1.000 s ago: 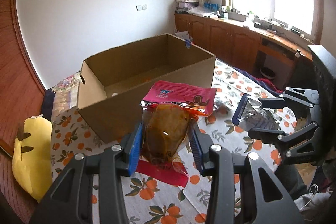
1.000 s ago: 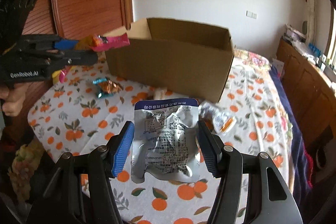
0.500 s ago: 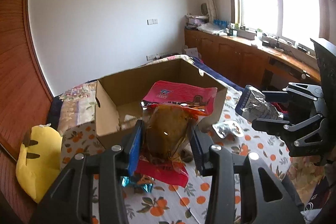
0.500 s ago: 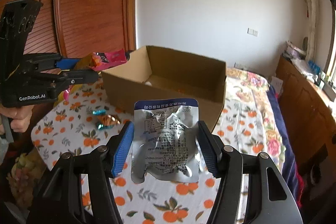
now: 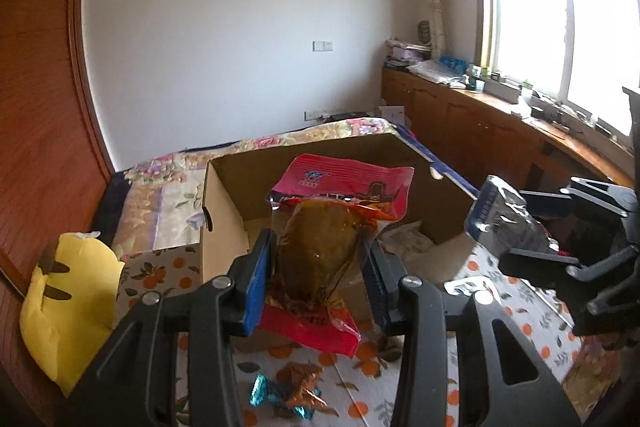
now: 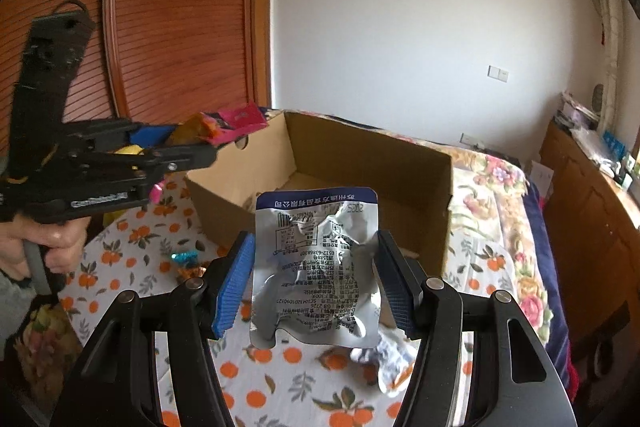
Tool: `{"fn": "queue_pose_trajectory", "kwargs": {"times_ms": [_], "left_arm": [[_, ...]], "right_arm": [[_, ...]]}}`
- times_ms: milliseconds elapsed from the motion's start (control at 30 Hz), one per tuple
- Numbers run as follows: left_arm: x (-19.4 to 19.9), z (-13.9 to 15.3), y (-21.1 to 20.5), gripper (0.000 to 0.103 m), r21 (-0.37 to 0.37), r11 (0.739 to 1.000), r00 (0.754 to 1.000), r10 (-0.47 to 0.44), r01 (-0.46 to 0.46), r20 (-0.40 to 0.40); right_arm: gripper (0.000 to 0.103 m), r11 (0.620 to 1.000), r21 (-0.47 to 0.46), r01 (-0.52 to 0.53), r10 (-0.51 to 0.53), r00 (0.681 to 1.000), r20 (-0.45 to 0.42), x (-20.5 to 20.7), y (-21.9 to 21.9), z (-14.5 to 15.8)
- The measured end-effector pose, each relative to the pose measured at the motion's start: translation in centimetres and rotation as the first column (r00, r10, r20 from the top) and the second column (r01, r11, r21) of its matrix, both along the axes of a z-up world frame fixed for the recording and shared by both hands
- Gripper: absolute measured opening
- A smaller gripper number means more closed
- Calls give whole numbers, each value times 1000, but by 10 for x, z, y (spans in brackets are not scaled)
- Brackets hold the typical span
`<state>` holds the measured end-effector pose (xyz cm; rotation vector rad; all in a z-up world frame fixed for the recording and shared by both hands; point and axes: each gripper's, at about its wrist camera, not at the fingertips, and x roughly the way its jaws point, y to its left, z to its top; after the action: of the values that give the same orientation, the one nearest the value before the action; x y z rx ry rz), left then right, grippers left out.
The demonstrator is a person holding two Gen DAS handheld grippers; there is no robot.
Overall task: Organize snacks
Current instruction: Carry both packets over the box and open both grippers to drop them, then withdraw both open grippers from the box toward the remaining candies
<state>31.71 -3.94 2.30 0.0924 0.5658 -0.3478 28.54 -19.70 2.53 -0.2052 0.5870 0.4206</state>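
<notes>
Daylight glares white through the window [image 5: 568, 27] at upper right; frame edges bend and darken, foreground slightly blurred.

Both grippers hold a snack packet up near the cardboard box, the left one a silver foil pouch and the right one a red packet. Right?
No, the packets are swapped. The left gripper holds the red packet, as the left wrist view shows; the right gripper holds the silver foil pouch. Both are up near the cardboard box.

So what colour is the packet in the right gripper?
Silver packet, dark blue top band; clearest in the right wrist view.
</notes>
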Motion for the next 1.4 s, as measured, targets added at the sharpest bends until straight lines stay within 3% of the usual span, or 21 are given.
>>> {"fn": "queue_pose_trajectory", "kwargs": {"times_ms": [367,700,867,1200,1233,1267,1400], "left_arm": [[53,-32,-5,41,0,1000,998,30,-30,-53],[74,-59,-16,43,-12,1000,994,23,-24,-108],[75,-65,-17,45,-2,1000,992,30,-31,-123],[59,-55,-18,50,-3,1000,997,17,-17,-81],[58,-56,-16,50,-1,1000,997,16,-16,-79],[55,-56,-16,52,5,1000,997,14,-13,-75],[42,-56,-18,52,12,1000,997,-2,3,-71]], "right_arm": [[62,1000,-5,-3,3,1000,-31,58,1,-20],[62,1000,17,13,-11,996,-89,91,-3,-44],[62,999,38,17,-13,994,-106,101,-2,-48],[62,997,46,55,-47,987,-155,119,-4,-67],[61,997,53,59,-50,986,-162,120,-5,-68],[49,997,49,65,-56,985,-165,121,-6,-68],[50,995,62,74,-62,982,-178,123,-8,-71]]}}
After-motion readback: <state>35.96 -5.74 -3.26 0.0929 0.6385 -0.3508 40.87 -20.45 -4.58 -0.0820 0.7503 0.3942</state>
